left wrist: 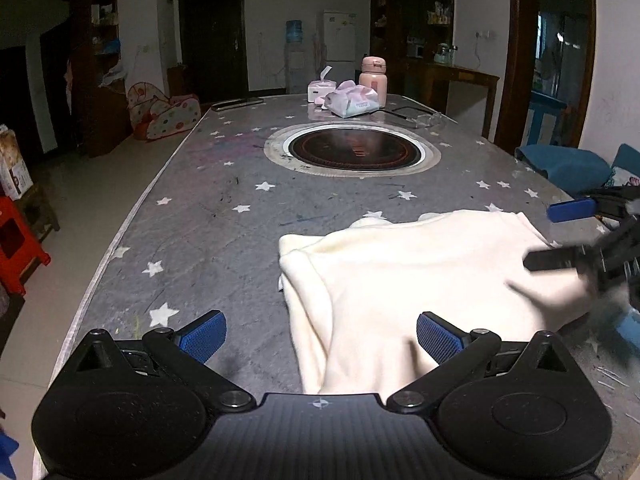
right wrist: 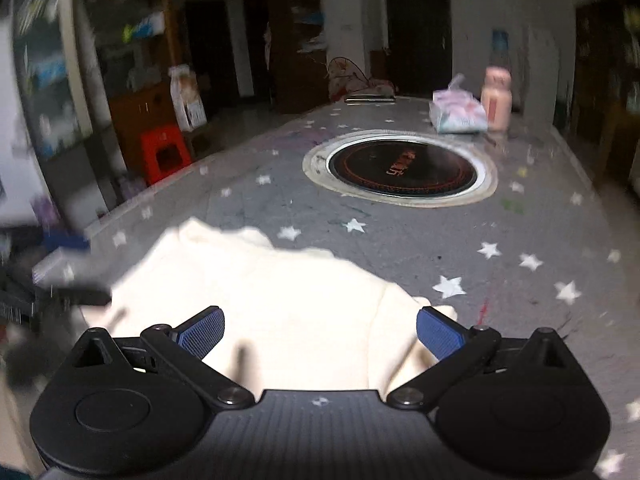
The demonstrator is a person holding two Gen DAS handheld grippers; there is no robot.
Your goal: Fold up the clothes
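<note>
Cream garment [left wrist: 420, 280] lies rumpled on a star-printed table [left wrist: 208, 216]. Left gripper [left wrist: 320, 336] and right gripper [right wrist: 320, 336] both hover spread wide, grasping nothing. Cooktop [right wrist: 402, 170] lettering is unreadable.

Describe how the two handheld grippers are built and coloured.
Both look alike. The left gripper has a matte black ribbed body with a small round crosshair mark, two round black discs, black linkage arms on silver pivots, and blue textured pads. The right gripper matches it. No cables or sleeves show.

A grey star-printed table [left wrist: 208, 208] carries a cream garment [left wrist: 400, 272], tissue packs [left wrist: 354, 100] and a pink bottle [left wrist: 373, 76].
</note>
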